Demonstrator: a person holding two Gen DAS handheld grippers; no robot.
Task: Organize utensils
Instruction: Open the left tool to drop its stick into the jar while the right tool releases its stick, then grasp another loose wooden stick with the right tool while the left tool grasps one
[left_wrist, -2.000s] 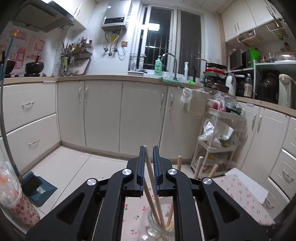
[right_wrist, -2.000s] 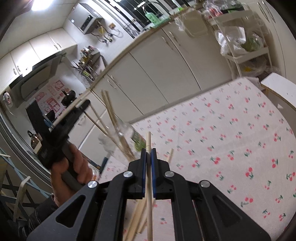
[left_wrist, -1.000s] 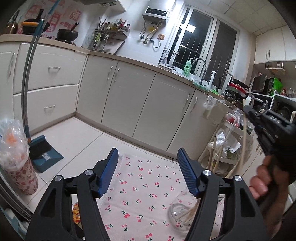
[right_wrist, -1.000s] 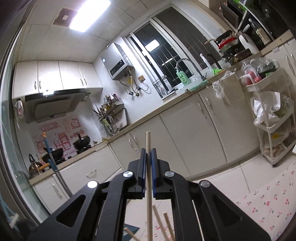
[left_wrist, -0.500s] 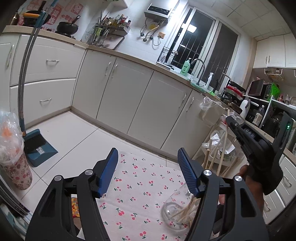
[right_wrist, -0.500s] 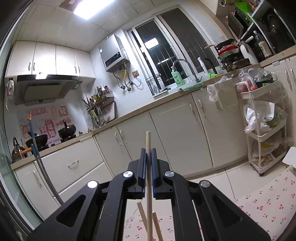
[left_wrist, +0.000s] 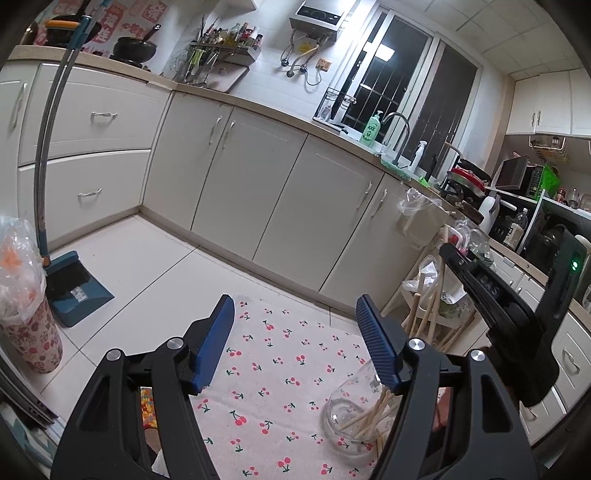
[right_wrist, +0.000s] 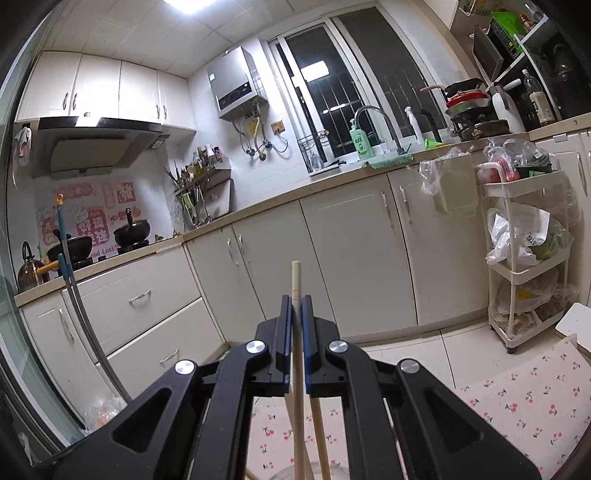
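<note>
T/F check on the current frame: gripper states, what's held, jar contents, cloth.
1. The left gripper is shut on a chopstick. False: it is open and empty.
2. The right gripper is shut on a chopstick. True.
3. The glass jar already holds several chopsticks. True.
4. The jar stands on a plain blue cloth. False: it stands on the cherry-print cloth.
5. The held chopstick lies flat on the cloth. False: it stands roughly upright in the right gripper, above the jar.
</note>
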